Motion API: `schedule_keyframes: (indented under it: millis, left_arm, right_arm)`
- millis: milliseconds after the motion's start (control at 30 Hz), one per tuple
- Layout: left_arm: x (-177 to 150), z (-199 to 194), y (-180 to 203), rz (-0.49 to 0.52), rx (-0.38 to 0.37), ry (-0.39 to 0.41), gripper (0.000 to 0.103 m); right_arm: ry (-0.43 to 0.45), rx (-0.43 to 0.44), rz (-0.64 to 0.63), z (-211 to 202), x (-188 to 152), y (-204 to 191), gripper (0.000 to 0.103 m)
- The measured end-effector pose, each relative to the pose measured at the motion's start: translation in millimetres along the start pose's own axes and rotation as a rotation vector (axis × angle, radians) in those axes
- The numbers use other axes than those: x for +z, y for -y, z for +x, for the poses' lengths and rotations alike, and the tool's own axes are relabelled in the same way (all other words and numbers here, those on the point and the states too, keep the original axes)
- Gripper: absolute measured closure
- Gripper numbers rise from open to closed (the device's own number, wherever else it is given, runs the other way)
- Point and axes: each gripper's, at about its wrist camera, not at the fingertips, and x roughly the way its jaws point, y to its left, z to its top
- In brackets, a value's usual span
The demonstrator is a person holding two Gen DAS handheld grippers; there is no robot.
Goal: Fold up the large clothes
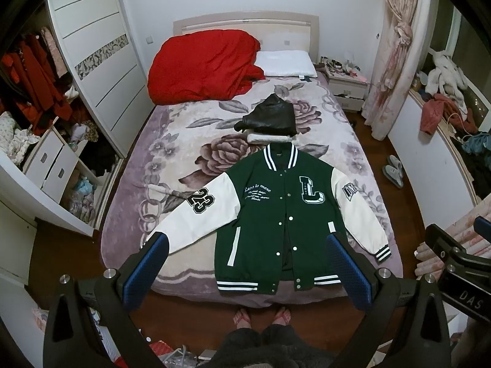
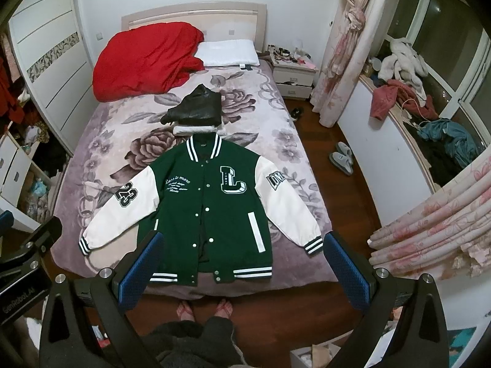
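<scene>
varsity jacket (image 1: pixel 276 214) flat at bed (image 1: pixel 129 230) foot edge, left gripper (image 1: pixel 245 263) and right gripper (image 2: pixel 242 260) spread, empty

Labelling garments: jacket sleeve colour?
White sleeves, with green-and-white striped cuffs; jacket body green. Clearest in right wrist view.

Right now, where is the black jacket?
In both views the folded black jacket sits mid-bed on a white folded garment, just beyond the green jacket's collar, nearer than the red duvet.
</scene>
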Motion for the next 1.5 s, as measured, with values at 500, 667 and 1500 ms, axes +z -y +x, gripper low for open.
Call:
schedule_keyframes:
  millis: [500, 667, 1500]
  left_arm:
    - [2, -3, 3, -0.001, 0.000, 0.007, 0.000]
    - [8, -3, 3, -0.001, 0.002, 0.010, 0.000]
    - [30, -5, 9, 0.001, 0.004, 0.015, 0.000]
  right_arm:
    - [0.009, 0.005, 0.004, -1, -3, 4, 0.000]
    - [0.011, -0.024, 0.002, -5, 19, 8, 0.000]
    - [0.017, -0.001, 0.027, -8, 30, 20, 0.000]
